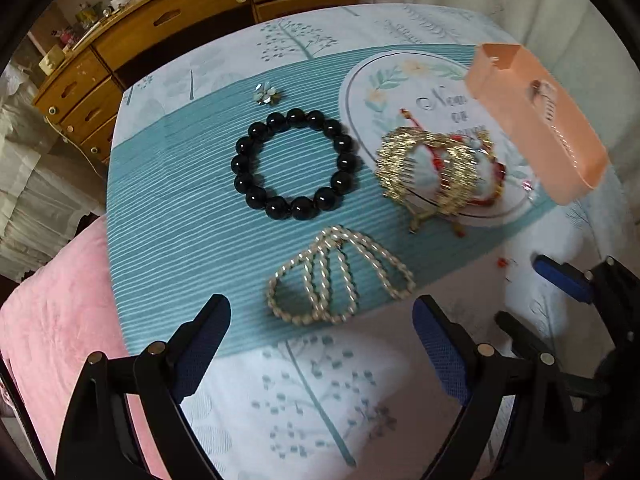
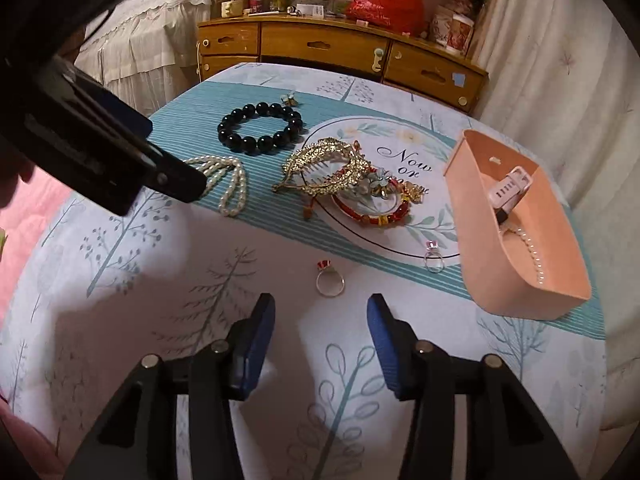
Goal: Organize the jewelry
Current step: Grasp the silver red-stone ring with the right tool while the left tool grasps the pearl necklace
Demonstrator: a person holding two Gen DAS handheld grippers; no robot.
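Observation:
My left gripper (image 1: pixel 322 312) is open and empty, just short of a pearl bracelet (image 1: pixel 340 276), which also shows in the right wrist view (image 2: pixel 228 184). Beyond lie a black bead bracelet (image 1: pixel 294 164) and a gold hair comb (image 1: pixel 432 168) tangled with a red bracelet (image 2: pixel 372 212). My right gripper (image 2: pixel 322 312) is open and empty, just short of a red-stone ring (image 2: pixel 330 280). A second ring (image 2: pixel 434 258) lies beside the peach tray (image 2: pixel 560 280), which holds a pink watch (image 2: pixel 512 190) and a bead chain (image 2: pixel 534 254).
A small flower brooch (image 1: pixel 268 94) lies at the far side of the cloth-covered table (image 1: pixel 320 400). A wooden dresser (image 2: pixel 340 44) with clutter stands behind. A pink blanket (image 1: pixel 60 320) lies off the table's left edge. The left gripper shows in the right wrist view (image 2: pixel 120 152).

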